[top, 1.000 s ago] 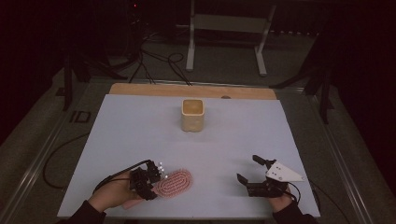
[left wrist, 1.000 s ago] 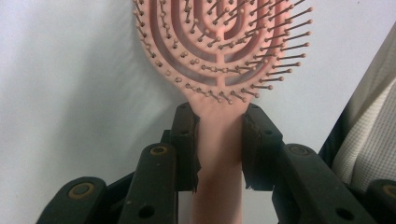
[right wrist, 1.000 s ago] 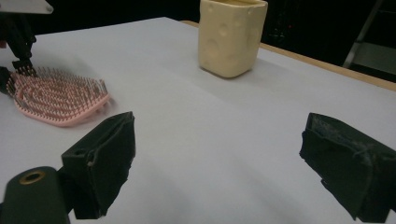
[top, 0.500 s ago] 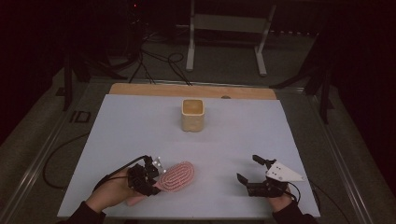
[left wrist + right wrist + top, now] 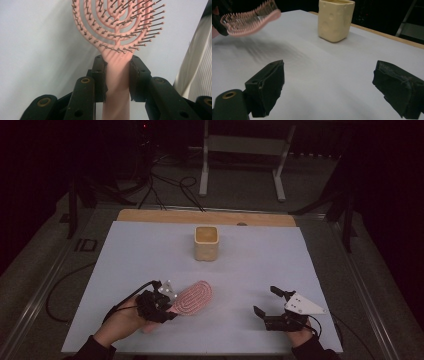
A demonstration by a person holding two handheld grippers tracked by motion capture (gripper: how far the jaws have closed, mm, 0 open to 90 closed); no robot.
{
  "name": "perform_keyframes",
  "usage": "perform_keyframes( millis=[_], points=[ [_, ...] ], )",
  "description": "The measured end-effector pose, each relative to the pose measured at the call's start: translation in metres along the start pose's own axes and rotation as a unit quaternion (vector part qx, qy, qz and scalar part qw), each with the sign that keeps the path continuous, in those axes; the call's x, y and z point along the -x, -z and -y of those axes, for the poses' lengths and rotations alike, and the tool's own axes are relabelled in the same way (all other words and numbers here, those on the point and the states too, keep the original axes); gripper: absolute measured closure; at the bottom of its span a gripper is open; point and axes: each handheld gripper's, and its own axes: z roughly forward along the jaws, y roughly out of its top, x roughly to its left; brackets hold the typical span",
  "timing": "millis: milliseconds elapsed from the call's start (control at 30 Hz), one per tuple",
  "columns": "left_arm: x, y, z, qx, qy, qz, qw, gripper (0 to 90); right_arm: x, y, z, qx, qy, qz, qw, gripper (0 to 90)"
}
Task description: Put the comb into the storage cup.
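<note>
A pink hairbrush [image 5: 192, 297] with an open looped head is held off the white table, bristles down, at the front left. My left gripper [image 5: 161, 307] is shut on its handle [image 5: 117, 82], both pads pressing the pink stem just below the head. From the right gripper view the hairbrush [image 5: 249, 20] hangs above its own shadow. A cream square cup [image 5: 206, 242] stands upright at the table's middle back; in the right gripper view the cup [image 5: 335, 20] is ahead. My right gripper [image 5: 267, 302] rests open at the front right with nothing between its jaws.
The white table sheet [image 5: 150, 255] has a wooden strip [image 5: 150, 215] along its far edge. A metal stand [image 5: 240, 150] and loose cables [image 5: 170, 185] lie on the dark floor beyond. A striped sleeve [image 5: 197, 70] shows at the right of the left gripper view.
My left gripper has lifted the hairbrush and carried it forward and to the right, so the head now points up toward the cup. The right gripper has stayed still.
</note>
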Motion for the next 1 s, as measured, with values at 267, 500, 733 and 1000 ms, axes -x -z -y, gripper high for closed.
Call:
perform_keyframes(
  millis=[267,500,733,1000],
  points=[
    [-0.004,0.017,-0.009,0.068,0.011,-0.021,0.9974,70.4,0.000,0.000,0.000,-0.001,-0.002,-0.001,1.0000,10.2],
    [-0.012,0.030,-0.013,0.126,0.030,-0.053,0.9902,70.4,0.000,0.000,0.000,-0.001,-0.001,-0.001,1.0000,10.2],
    [-0.015,0.037,-0.020,0.171,0.034,-0.075,0.9819,70.5,0.000,0.000,0.000,-0.002,-0.004,-0.002,1.0000,10.2],
    [-0.017,0.039,-0.037,0.204,0.023,-0.091,0.9743,70.5,0.001,-0.001,0.001,-0.002,-0.003,-0.001,1.0000,10.2]
  ],
)
